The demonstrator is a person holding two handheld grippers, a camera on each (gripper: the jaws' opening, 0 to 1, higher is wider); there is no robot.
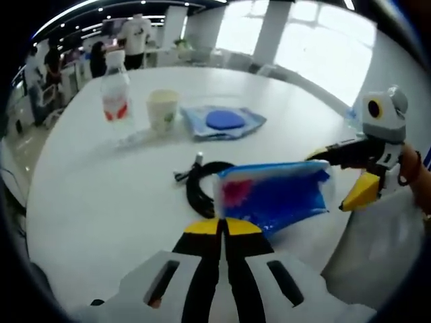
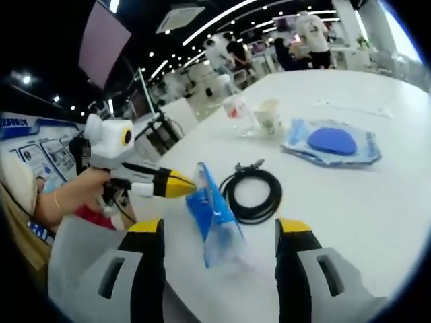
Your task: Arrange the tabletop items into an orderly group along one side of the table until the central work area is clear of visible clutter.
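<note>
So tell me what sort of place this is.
Probably a large open office or lab hall: a big white table, ceiling light strips, wall posters and people standing at distant desks.

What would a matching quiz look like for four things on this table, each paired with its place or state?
Things:
1. water bottle
2. paper cup
3. black cable
4. blue packet

Place or state:
A. coiled in a loop on the table
B. pinched in the left gripper, lifted on edge
C. stands upright with a red label, at the end of the row
D. stands between the bottle and the flat wrapper with the blue disc

Pairs: 1-C, 2-D, 3-A, 4-B
</note>
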